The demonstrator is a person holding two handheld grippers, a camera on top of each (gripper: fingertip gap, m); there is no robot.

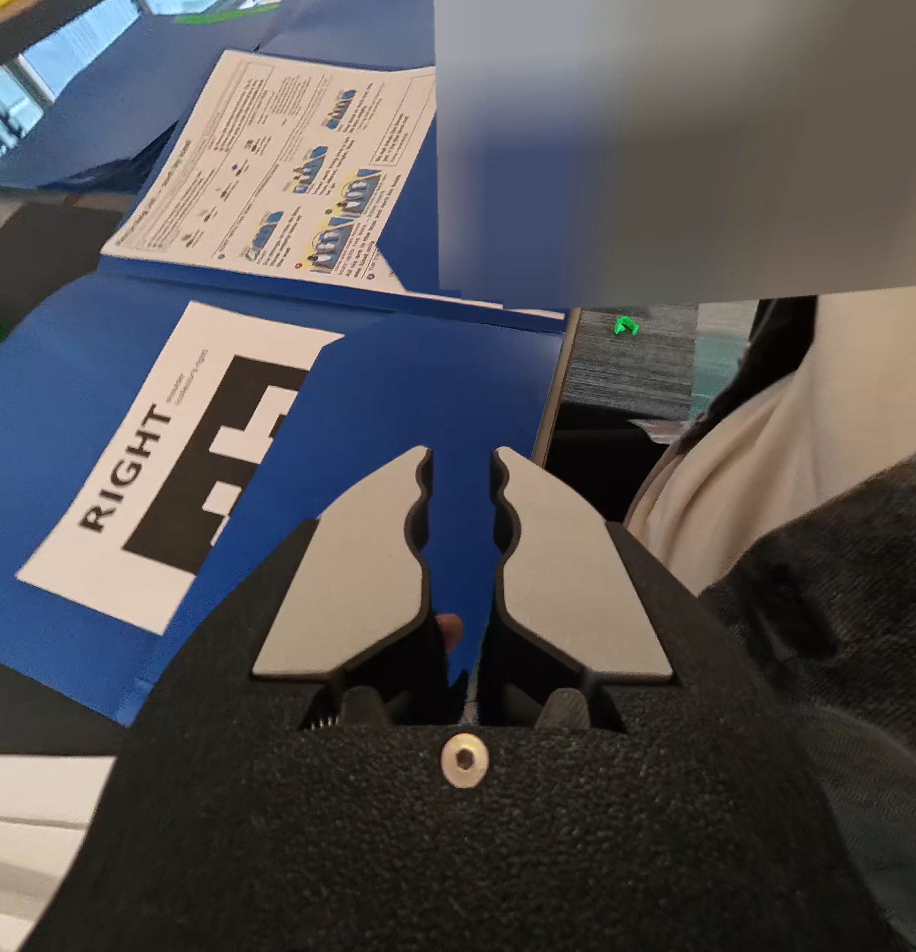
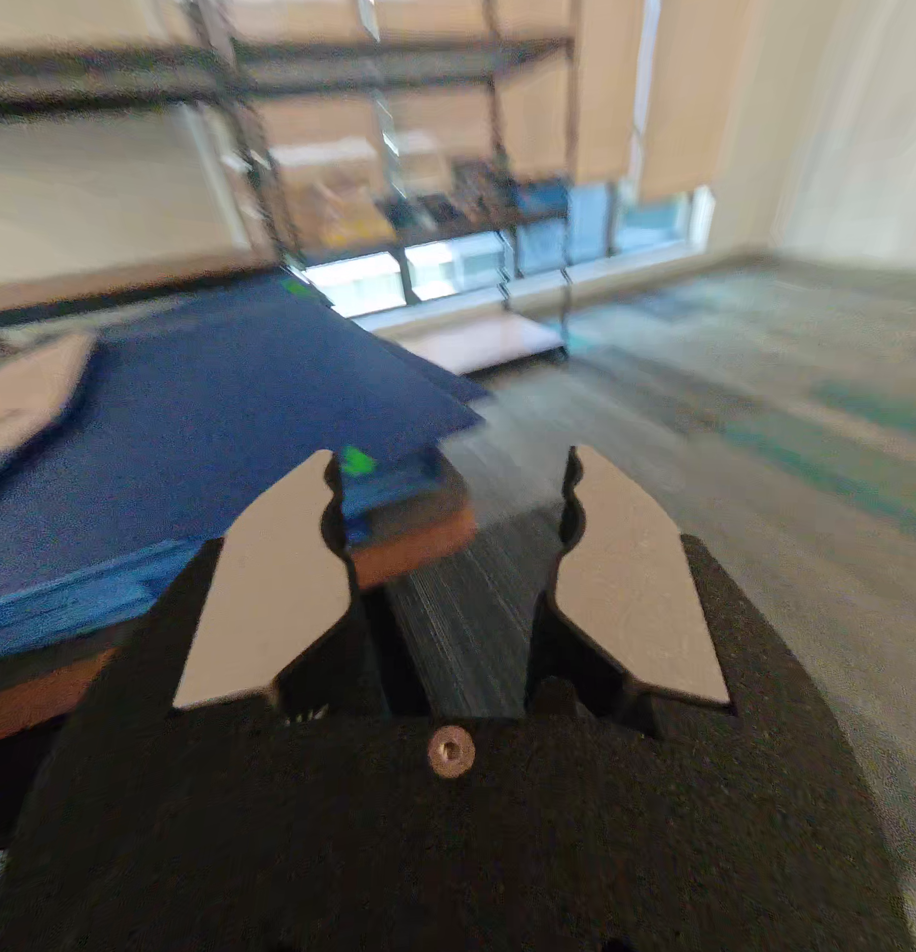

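The left gripper (image 1: 461, 456) hovers over the blue mat (image 1: 409, 391), jaws slightly apart, holding nothing, a marker sheet (image 1: 152, 463) just to its left; the right gripper (image 2: 451, 458) gapes wide and empty off the table corner (image 2: 420, 541), a green piece (image 2: 358, 460) nearest its left finger.

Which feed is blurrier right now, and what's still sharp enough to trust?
Right wrist view: heavy motion smear over the shelving and carpet; only the right gripper is crisp. Left wrist view: fairly sharp, the marker sheet readable, wide-angle bending at the edges.
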